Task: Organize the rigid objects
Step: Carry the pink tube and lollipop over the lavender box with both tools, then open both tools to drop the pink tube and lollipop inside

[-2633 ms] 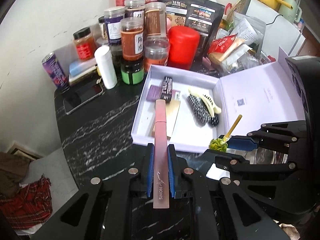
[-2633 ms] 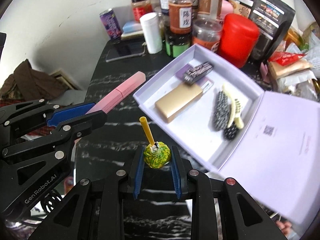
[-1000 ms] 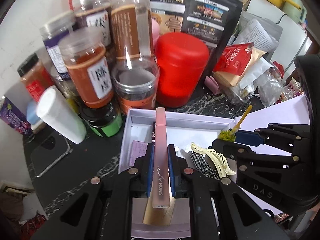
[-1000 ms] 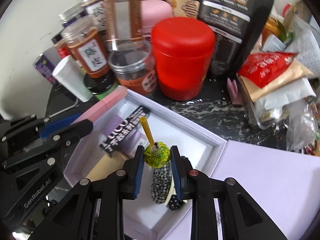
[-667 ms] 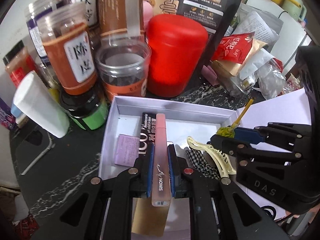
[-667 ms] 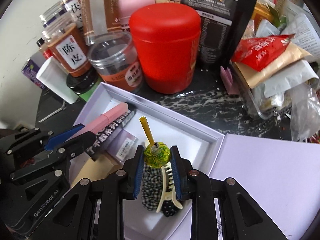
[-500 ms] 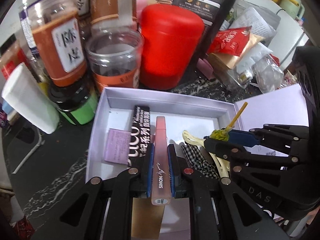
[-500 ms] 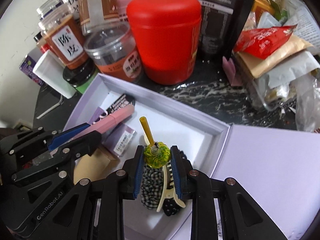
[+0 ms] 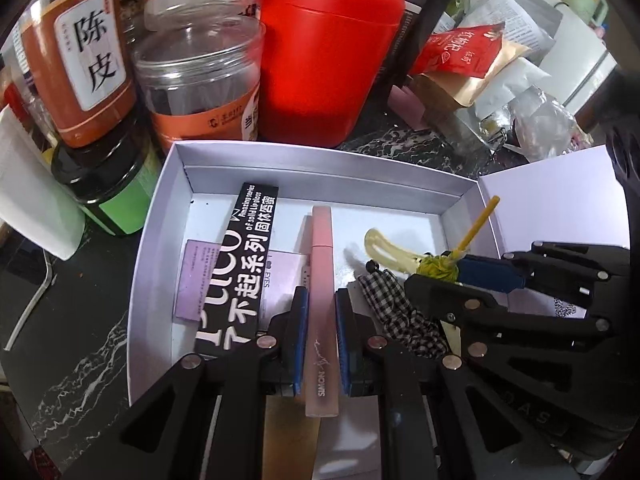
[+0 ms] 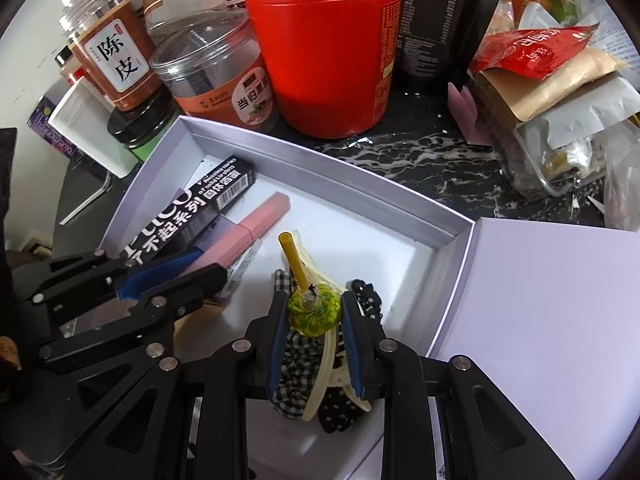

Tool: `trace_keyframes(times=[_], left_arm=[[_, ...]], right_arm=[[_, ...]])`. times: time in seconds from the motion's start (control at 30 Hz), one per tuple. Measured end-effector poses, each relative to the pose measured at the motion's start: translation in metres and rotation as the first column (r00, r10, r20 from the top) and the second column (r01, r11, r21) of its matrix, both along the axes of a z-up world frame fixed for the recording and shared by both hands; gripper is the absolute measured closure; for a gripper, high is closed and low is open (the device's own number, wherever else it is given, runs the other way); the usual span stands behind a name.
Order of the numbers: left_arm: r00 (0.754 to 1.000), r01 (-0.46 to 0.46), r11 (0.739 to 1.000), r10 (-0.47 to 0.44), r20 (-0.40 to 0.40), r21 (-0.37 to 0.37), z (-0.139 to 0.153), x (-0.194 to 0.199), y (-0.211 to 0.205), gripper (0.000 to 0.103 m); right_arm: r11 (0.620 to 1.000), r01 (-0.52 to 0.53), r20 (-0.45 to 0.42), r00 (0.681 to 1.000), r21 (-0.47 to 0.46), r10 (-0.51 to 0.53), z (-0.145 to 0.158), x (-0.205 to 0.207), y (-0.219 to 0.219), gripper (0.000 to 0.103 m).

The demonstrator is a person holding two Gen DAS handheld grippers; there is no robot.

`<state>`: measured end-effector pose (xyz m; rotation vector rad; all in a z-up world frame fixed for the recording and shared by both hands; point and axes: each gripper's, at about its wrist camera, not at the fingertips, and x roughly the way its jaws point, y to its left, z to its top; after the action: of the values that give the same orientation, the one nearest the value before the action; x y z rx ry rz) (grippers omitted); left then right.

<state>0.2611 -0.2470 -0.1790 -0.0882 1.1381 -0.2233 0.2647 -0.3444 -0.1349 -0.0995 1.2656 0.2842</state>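
Two handheld grippers holding small items over an open pale lilac cardboard box (image 9: 158,216).

The left gripper (image 9: 320,336) is clamping a slim pink lip-gloss tube (image 9: 320,292), which is pointing toward 12 o'clock above the box floor, just beside a long black printed carton (image 9: 240,264) at its 9 o'clock. The right gripper (image 10: 315,322) is squeezing a round yellow-green ball with a yellow stick (image 10: 314,308) over a cream plastic hair claw (image 10: 320,372) and black-and-white checked fabric clip (image 10: 292,364). A red lidded plastic canister (image 10: 324,44) is standing at 12 o'clock, outside the box.
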Motion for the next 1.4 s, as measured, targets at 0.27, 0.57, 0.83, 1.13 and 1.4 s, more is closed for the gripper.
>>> trace_keyframes(times=[0.27,0.57,0.83,1.13,1.4], left_arm=[[0.999,-0.009,1.000,0.008,-0.031,-0.015,-0.005,0.011,0.000,0.090],[0.999,0.000,1.000,-0.001,-0.054,-0.007,-0.005,0.019,-0.001,0.090],[0.999,-0.012,1.000,0.013,-0.038,0.024,-0.001,0.013,-0.001,0.090],[1.000,-0.007,0.995,0.009,-0.028,0.099,0.007,0.013,0.000,0.090],[0.999,-0.004,0.993,0.010,-0.052,0.121,0.012,0.018,0.000,0.090]], right_arm=[[0.999,0.012,-0.017,1.000,-0.035,-0.013,-0.008,0.005,0.001,0.077],[0.998,0.003,-0.029,1.000,-0.059,-0.005,-0.008,0.006,0.004,0.077],[0.997,-0.003,-0.021,1.000,-0.078,0.002,0.001,0.005,0.008,0.076],[0.996,0.010,-0.020,1.000,-0.090,-0.011,0.012,0.005,-0.001,0.063],[0.994,0.028,-0.011,0.999,-0.104,-0.030,0.021,0.001,-0.006,0.052]])
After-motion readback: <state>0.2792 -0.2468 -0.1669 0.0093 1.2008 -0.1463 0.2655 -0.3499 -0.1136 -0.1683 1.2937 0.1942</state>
